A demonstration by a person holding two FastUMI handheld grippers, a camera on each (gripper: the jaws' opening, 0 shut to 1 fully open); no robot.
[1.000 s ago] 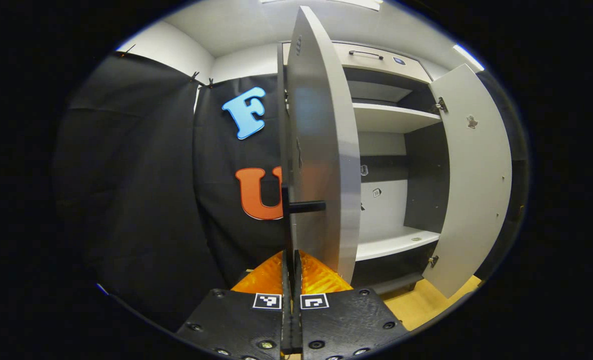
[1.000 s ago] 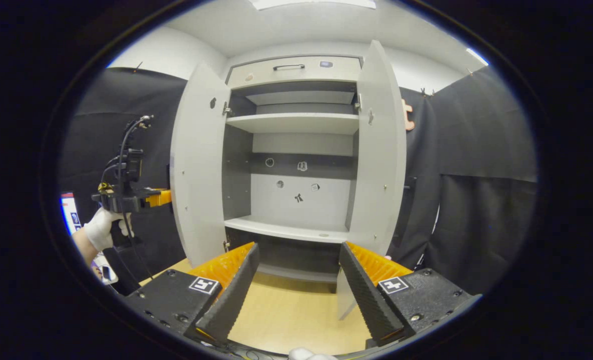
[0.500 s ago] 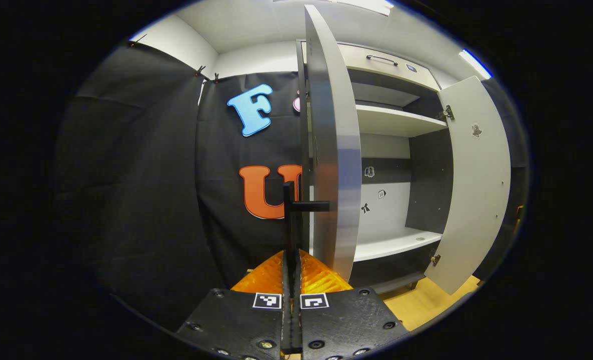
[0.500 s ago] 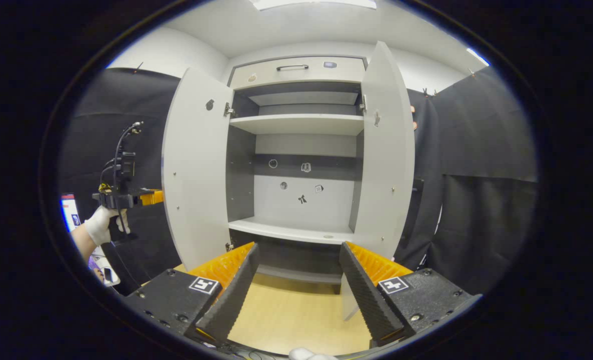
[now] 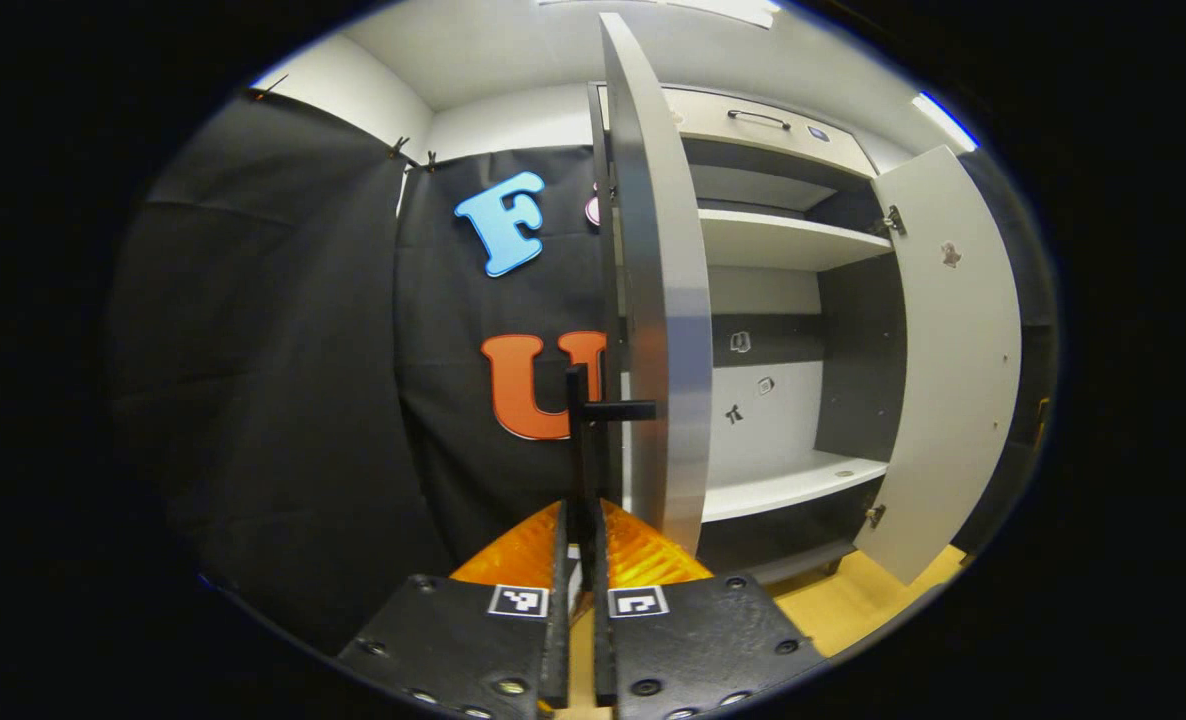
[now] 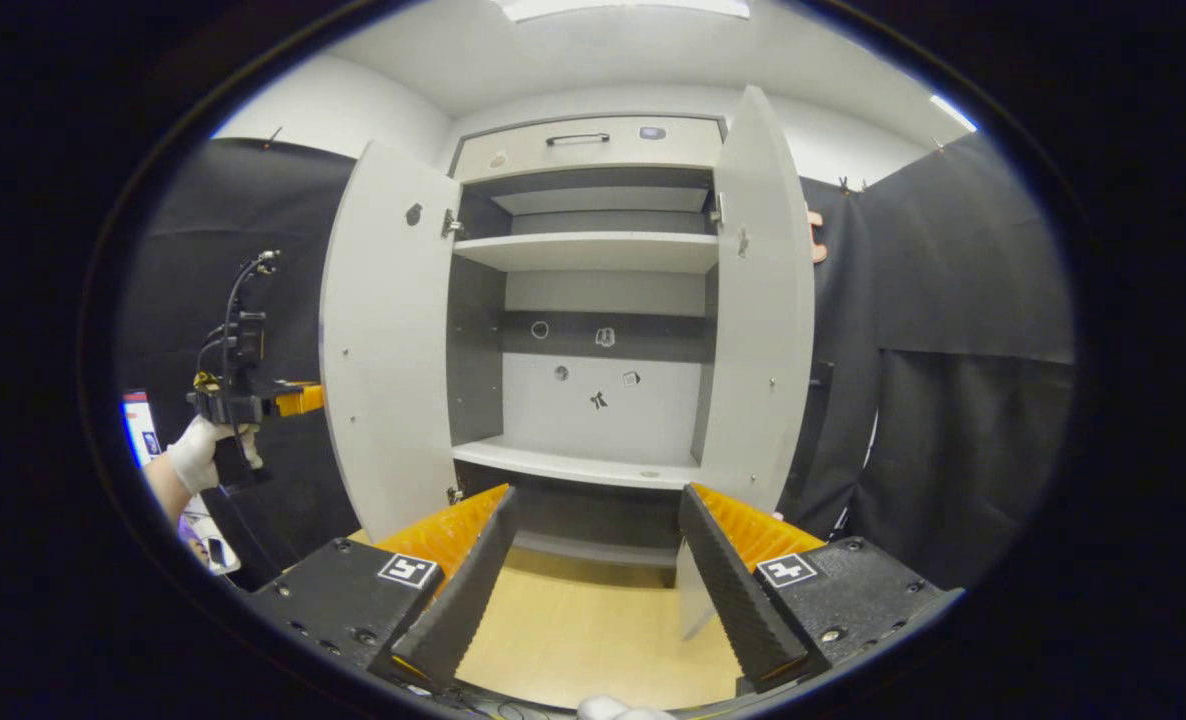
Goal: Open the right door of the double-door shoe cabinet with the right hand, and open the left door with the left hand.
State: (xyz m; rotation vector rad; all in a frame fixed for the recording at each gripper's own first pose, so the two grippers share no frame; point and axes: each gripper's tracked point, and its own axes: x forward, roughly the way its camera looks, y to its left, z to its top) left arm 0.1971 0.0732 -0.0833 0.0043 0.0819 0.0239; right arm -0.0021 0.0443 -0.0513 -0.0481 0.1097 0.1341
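Note:
The grey shoe cabinet (image 6: 593, 250) stands with both doors swung wide. In the left gripper view I see the left door (image 5: 658, 300) edge-on, with its black handle (image 5: 578, 430) running down between my left gripper's (image 5: 580, 515) fingers. Those fingers stand slightly parted, a thin gap showing on either side of the handle. The right door (image 5: 953, 350) hangs open farther off. In the right gripper view, my right gripper (image 6: 598, 500) is open and holds nothing, centred before the cabinet between the left door (image 6: 383, 350) and the right door (image 6: 763, 330). A gloved hand (image 6: 203, 455) holds the left gripper (image 6: 253, 400) behind the left door.
Inside are an upper shelf (image 5: 783, 240) and a lower shelf (image 6: 573, 462), both bare. A drawer with a dark handle (image 6: 583, 140) tops the cabinet. Black cloth walls (image 6: 953, 350) flank it. Light wooden floor (image 6: 573, 620) lies below my right gripper.
My left gripper's fingers have parted a little around the left door's handle. The left door has swung slightly wider. The right gripper has hardly moved.

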